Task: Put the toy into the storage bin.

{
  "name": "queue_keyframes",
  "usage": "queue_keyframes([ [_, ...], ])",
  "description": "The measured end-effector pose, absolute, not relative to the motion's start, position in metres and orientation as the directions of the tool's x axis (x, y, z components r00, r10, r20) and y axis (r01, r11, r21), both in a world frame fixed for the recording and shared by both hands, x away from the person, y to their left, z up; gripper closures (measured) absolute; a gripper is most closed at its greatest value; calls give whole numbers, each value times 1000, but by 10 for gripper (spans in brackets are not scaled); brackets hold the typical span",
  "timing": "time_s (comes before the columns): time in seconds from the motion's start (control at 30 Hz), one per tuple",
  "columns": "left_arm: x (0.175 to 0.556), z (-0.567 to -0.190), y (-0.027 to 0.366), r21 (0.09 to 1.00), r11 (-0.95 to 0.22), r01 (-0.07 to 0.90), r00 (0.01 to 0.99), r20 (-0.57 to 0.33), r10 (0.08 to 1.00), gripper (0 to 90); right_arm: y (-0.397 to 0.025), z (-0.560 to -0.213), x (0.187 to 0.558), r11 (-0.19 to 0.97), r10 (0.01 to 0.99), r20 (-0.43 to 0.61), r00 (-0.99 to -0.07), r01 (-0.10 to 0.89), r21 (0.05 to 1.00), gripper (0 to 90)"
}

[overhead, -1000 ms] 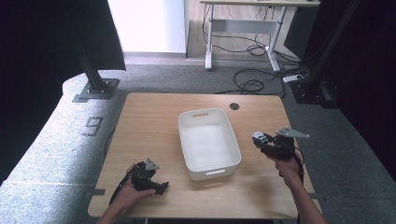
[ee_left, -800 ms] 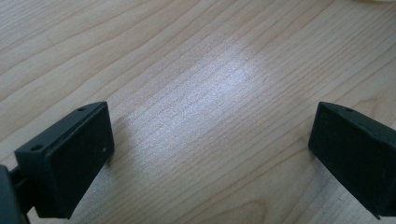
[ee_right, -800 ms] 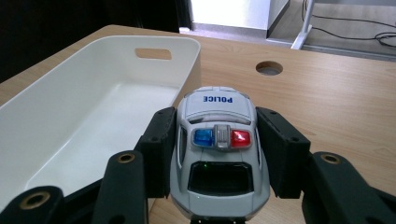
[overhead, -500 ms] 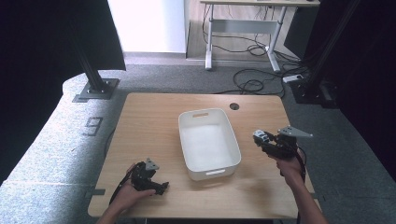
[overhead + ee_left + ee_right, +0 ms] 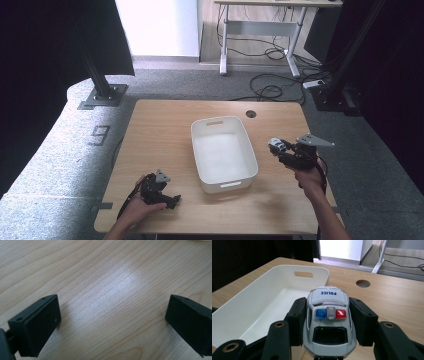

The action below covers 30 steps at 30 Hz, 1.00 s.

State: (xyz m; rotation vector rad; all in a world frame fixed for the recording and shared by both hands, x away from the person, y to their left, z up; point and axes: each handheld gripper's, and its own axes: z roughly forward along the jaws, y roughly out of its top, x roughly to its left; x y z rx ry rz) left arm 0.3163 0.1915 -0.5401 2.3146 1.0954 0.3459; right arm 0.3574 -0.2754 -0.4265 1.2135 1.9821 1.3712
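Observation:
A white toy police car with blue and red roof lights sits between the jaws of my right gripper, which is shut on it. In the high view the right gripper holds the police car above the table just right of the white bin. That bin is empty and lies left of the car in the right gripper view. My left gripper rests on the table near the front left, open, its fingers wide apart over bare wood.
The wooden table has a round cable hole at the back. Black stands and a desk with floor cables lie beyond the far edge.
The right gripper with the police car has risen slightly and shifted a little toward the bin. The left gripper has stayed put.

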Motion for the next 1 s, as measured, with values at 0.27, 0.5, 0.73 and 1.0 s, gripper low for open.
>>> queue_keyframes([
  [0.27, 316, -541, 192, 585, -514, 628, 635, -2, 773, 2, -265, -423, 356, 143, 836, 107, -538, 403, 904, 505],
  [0.5, 316, -541, 192, 587, -512, 627, 634, -2, 773, 2, -262, -419, 355, 128, 833, 117, -540, 395, 910, 505],
  [0.73, 315, -541, 192, 588, -511, 627, 634, -4, 774, 2, -259, -417, 356, 128, 833, 118, -541, 395, 910, 505],
  [1.0, 315, -541, 192, 589, -511, 626, 634, -2, 773, 2, -255, -413, 358, 118, 830, 125, -544, 390, 913, 505],
])
